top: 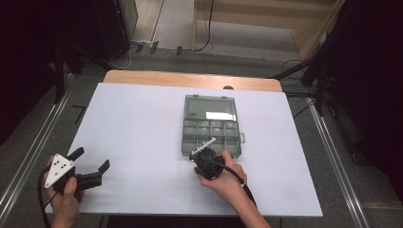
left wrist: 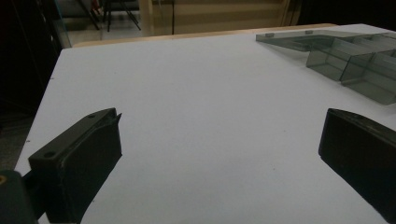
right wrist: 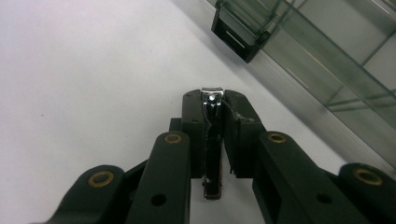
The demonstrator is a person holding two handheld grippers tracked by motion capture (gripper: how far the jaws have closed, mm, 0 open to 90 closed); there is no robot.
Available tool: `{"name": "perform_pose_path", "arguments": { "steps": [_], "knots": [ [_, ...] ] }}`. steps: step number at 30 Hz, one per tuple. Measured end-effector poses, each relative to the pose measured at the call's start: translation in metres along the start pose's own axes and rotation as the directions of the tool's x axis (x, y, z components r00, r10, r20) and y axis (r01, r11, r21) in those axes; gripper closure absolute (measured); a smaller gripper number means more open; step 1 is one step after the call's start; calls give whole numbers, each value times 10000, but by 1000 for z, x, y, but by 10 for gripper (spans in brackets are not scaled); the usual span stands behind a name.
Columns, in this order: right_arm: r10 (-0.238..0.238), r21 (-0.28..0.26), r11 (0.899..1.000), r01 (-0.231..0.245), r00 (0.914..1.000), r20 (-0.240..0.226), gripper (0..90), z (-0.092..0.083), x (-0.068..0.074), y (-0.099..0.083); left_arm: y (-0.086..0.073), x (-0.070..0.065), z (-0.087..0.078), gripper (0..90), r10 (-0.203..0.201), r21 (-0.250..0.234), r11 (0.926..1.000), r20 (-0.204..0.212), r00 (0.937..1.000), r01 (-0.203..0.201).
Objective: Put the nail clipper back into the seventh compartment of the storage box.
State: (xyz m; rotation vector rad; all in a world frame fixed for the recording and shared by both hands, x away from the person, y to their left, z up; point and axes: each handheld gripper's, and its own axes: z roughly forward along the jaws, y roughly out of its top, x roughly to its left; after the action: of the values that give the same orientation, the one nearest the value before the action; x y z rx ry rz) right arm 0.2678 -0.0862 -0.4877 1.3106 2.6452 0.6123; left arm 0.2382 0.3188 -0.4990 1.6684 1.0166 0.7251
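Observation:
A smoky clear plastic organiser box (top: 186,137) lies open at the table's middle, its lid (top: 210,108) folded flat behind the compartments. My right gripper (top: 202,153) is just in front of the box's near edge, held in a hand. It is shut on a chrome nail clipper (right wrist: 212,140), which stands on edge between the jaws (right wrist: 214,100), a little above the white table. The box wall (right wrist: 327,60) and its latch (right wrist: 238,37) run close on the right. My left gripper (top: 90,159) rests open at the near left corner, nothing between its fingers (left wrist: 84,149).
White board (top: 142,123) covers the wooden table, bare on the left half. The box (left wrist: 345,60) sits far right in the left gripper view. Metal rails run along both table sides; dark stands and cables stand beyond the far edge.

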Motion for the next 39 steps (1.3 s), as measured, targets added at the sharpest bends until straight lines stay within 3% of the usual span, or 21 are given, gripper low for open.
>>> {"name": "perform_pose_path", "arguments": {
  "steps": [10,19,39],
  "knots": [
    [-273,-278,9992,270,9996,-81,813,-1,-1,-4,0,0,0,0,-12,24,10000,7,10000,12],
    [-116,-776,9970,79,9989,-465,822,-13,-8,-6,0,0,1,0,-16,5,10000,13,10000,16],
    [-39,-1023,9947,-15,9986,-522,826,-18,-14,-9,0,0,1,0,17,94,10000,25,10000,-17]
  ]
}}
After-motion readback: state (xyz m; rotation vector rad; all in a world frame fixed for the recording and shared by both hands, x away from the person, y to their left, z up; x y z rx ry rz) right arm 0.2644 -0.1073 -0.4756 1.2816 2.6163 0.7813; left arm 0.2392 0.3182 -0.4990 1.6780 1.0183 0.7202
